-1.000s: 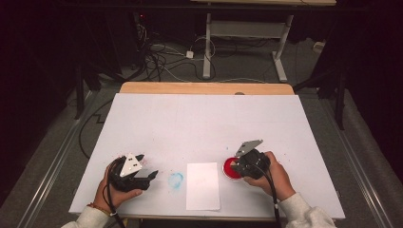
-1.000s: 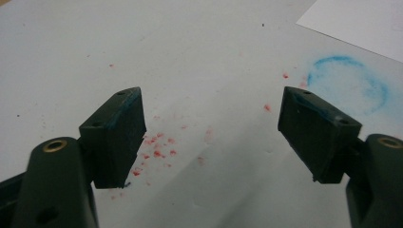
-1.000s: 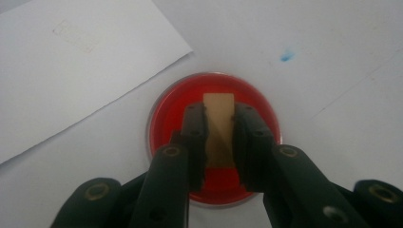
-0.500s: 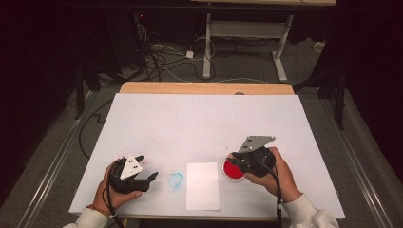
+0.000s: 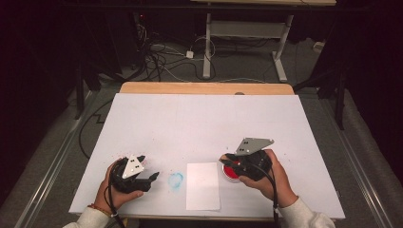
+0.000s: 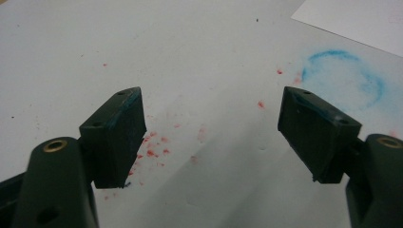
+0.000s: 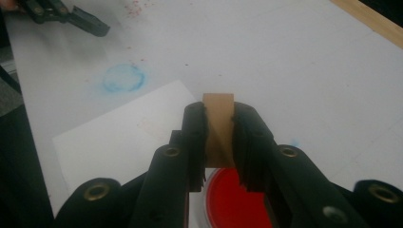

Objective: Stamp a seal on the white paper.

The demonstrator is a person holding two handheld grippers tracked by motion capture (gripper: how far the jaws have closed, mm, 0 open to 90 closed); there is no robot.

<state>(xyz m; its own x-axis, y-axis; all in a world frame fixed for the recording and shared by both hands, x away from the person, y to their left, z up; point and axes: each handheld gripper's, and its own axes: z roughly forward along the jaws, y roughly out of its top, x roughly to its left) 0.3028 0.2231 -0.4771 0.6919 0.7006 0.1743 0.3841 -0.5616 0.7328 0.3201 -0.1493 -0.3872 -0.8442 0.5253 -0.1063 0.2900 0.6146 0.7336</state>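
No brand, label or writing can be read on anything on the table (image 5: 204, 114), a white-topped surface with a strip of bare wood along its far edge. The right gripper (image 7: 220, 142) has its jaws closed narrowly on a small tan block (image 7: 218, 124), flat-faced and upright between the pads, held over a round red dish (image 7: 235, 199) that sits near the front edge, right of centre; in the high view the same gripper (image 5: 227, 160) hangs at the dish (image 5: 232, 173), and whether the block touches the red surface cannot be told. The left gripper (image 6: 211, 137) has its jaws spread wide and holds nothing, low over a patch of table flecked with red specks (image 6: 152, 149); traces of blue show along the pad edges. In the high view this gripper (image 5: 152, 178) is near the front left corner, gripped by the person's left hand (image 5: 111, 192), well apart from the right hand (image 5: 268, 178). A white sheet of paper (image 5: 203, 186) lies at the front edge between the two grippers, and a blue ring-shaped stain (image 5: 176, 180) marks the table just left of the sheet
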